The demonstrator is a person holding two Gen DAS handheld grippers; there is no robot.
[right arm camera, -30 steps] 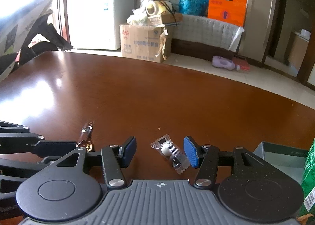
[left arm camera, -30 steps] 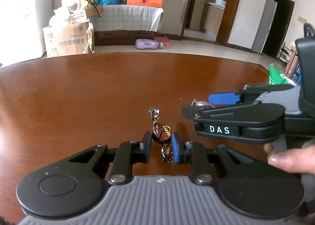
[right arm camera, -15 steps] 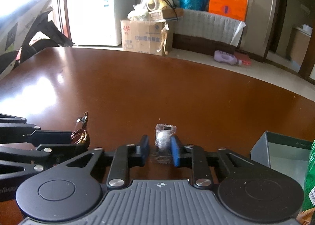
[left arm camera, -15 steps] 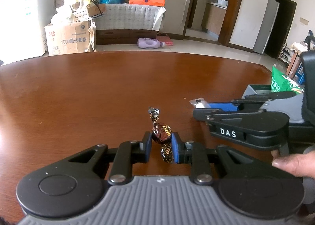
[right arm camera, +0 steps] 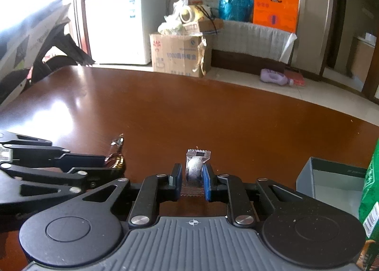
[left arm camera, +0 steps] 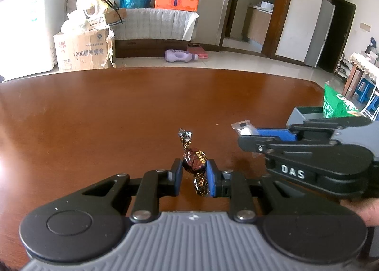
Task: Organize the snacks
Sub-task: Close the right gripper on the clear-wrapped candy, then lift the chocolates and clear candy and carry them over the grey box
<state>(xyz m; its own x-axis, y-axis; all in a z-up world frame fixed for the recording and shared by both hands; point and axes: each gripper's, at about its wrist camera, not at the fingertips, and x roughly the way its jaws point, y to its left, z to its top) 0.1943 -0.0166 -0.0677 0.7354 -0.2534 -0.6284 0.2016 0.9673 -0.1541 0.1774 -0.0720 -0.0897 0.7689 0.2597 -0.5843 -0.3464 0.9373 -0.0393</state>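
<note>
My left gripper (left arm camera: 194,171) is shut on a brown foil-wrapped chocolate (left arm camera: 194,160), whose twisted end sticks up above the brown wooden table (left arm camera: 118,114). To its right, my right gripper (right arm camera: 192,173) is shut on a small clear-wrapped white candy (right arm camera: 195,166), held upright between the blue pads. From the left wrist view that candy (left arm camera: 244,127) pokes out past the right gripper's tip. In the right wrist view the left gripper (right arm camera: 113,162) and its chocolate (right arm camera: 116,159) appear at the left.
A grey open box (right arm camera: 331,176) stands on the table at the right, with a green snack bag (right arm camera: 370,190) beside it. A person's fingers (left arm camera: 364,211) show at the right edge. Beyond the table lie cardboard boxes, bags and a purple bottle on the floor.
My right gripper closed on the clear-wrapped candy, which lay flat between open jaws before, and now holds it upright off the table. The left gripper kept its grip on the chocolate.
</note>
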